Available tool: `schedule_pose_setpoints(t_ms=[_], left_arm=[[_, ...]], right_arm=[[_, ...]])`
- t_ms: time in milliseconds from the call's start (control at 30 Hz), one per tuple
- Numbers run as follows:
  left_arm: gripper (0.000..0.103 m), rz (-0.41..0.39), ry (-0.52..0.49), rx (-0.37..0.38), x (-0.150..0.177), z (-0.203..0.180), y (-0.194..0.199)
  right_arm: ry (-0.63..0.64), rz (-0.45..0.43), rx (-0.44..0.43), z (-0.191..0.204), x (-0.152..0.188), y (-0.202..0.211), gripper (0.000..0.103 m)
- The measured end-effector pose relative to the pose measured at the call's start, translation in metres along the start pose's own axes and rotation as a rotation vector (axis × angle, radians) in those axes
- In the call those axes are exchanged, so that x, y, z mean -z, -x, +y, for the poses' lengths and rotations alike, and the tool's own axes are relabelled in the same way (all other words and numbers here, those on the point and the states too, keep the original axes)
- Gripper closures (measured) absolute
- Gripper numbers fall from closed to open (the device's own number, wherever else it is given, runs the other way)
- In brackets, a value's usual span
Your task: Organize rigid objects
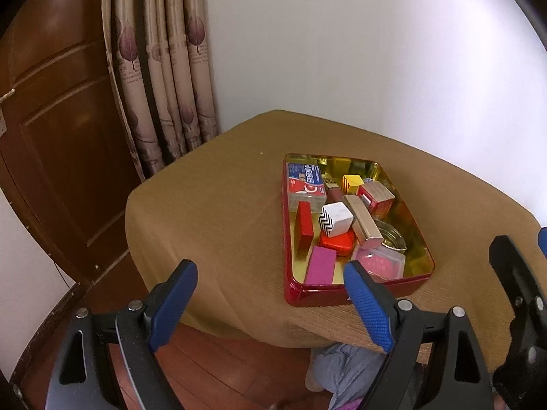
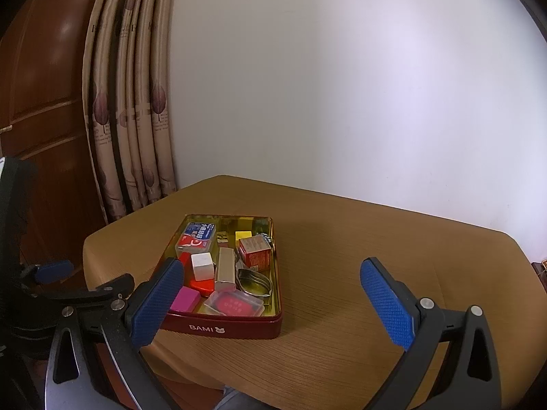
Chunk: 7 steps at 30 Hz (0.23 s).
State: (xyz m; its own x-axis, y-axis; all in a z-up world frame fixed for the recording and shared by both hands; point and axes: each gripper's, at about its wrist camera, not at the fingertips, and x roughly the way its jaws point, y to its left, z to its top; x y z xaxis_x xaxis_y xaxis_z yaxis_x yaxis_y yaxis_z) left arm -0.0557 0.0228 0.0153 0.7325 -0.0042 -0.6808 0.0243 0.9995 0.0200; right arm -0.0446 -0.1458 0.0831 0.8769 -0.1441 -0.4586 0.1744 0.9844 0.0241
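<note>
both hand-held grippers hung over the near edge of the tabletop point(image 2: 342, 273) with jaws spread wide and nothing between them — the left hand-held gripper point(image 1: 270, 304) short of the red tin point(image 2: 239, 328), the right hand-held gripper point(image 2: 273, 304) just beside it. inside the tin lay a magenta block point(image 1: 321, 268), a white zigzag cube point(image 1: 335, 218), a gold bar point(image 2: 225, 268) and, at the far end, a blue-and-red box point(image 1: 306, 181). beyond stood a curtain point(image 2: 130, 130).

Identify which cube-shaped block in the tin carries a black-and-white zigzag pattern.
The white cube in the middle of the red tin; the yellow cube behind it has stripes instead.
</note>
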Motion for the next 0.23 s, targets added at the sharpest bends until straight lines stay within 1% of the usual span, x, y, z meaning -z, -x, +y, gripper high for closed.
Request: schedule_pose_setpoints(t_ms=[167, 233], left_arm=[[0.013, -0.002, 0.013, 0.021, -0.0016, 0.0029, 0.0019], [0.013, 0.007, 0.025, 0.053, -0.0026, 0.0062, 0.0035]], right_arm=[[0.002, -0.001, 0.0, 0.0015, -0.0004, 0.0005, 0.001], [0.001, -0.001, 0.0, 0.0014, -0.0004, 0.0006, 0.001]])
